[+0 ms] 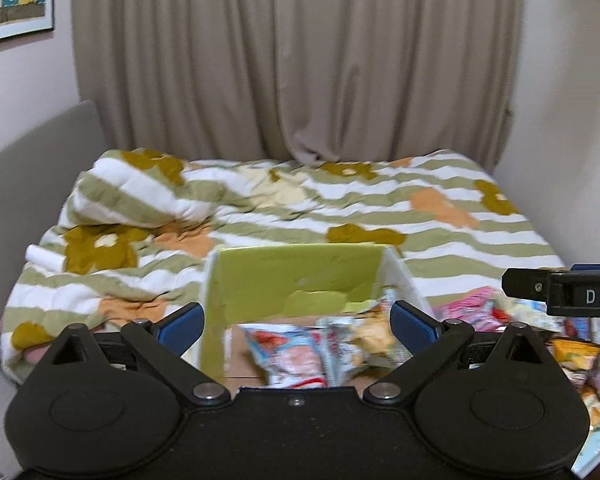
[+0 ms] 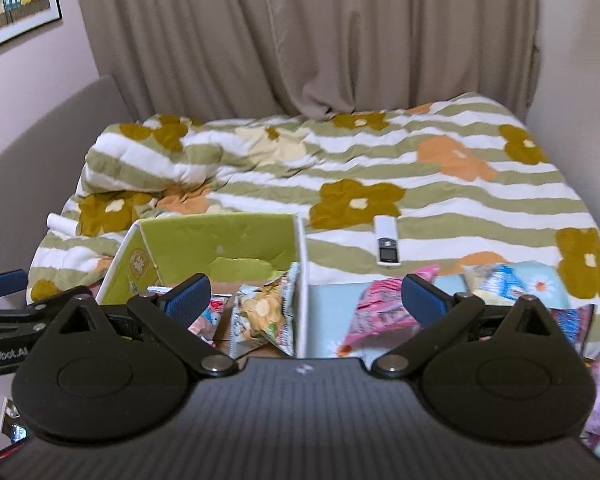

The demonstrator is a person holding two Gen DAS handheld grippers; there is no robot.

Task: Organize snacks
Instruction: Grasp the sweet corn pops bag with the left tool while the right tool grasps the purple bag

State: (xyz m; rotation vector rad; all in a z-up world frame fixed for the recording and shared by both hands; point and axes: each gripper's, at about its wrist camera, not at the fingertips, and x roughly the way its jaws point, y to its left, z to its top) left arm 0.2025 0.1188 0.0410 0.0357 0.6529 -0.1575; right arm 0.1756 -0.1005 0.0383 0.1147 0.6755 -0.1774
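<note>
The left claw [image 1: 296,322] is wide apart and holds nothing. Just past it sits an open cardboard box [image 1: 296,276] with green inner walls. Blurry snack packs [image 1: 288,354] lie inside, their bottoms hidden by the claw's body. The right claw [image 2: 306,296] is also wide apart and empty. In front of it, a chip bag [image 2: 262,312] leans in the box [image 2: 220,246], and a pink snack pack [image 2: 380,312] lies outside on the bed. Farther off, a white remote [image 2: 387,245] rests on the flowered blanket [image 2: 480,196].
</note>
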